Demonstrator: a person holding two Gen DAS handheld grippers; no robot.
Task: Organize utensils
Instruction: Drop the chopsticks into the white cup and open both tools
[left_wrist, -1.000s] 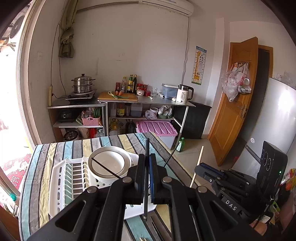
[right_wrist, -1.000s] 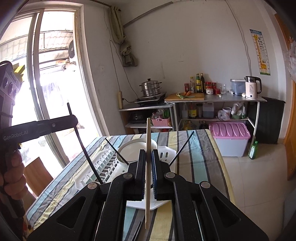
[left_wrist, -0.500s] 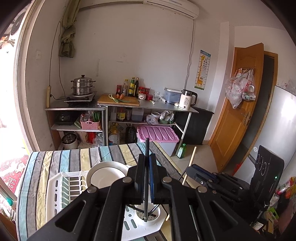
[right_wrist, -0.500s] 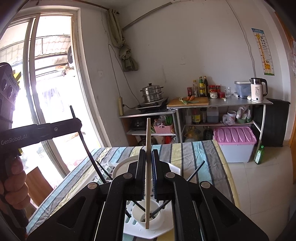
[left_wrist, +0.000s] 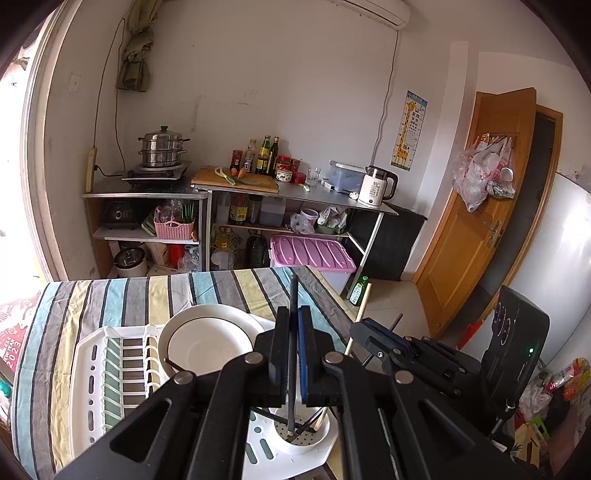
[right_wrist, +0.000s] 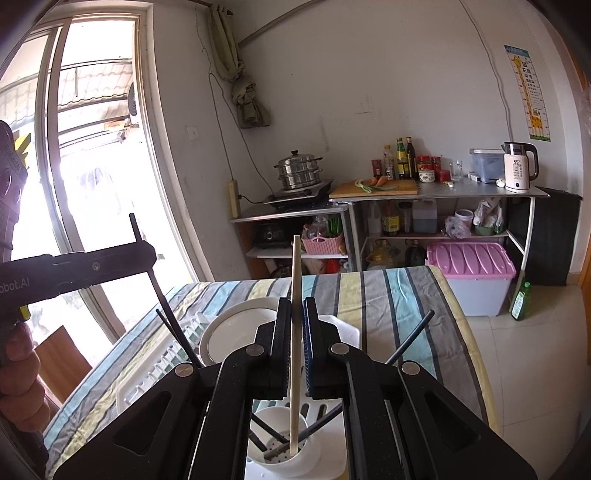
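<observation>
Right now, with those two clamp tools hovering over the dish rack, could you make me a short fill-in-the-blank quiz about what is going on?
1. The left gripper is shut on a ____ chopstick.
2. The right gripper is shut on a pale ____ chopstick.
3. Both chopstick tips reach down into the white ____ at the rack's corner.
4. A white ____ with a dark rim line stands in the dish rack.

Missing words: black; wooden; cup; plate

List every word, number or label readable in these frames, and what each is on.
"55°" on the white kettle.
"bot.AI", cut off at the frame edge, on the left hand-held gripper.
"2023" on the red cloth.
Giraffe wall chart: letters too small to read.
Bottle labels: blurred.
</observation>
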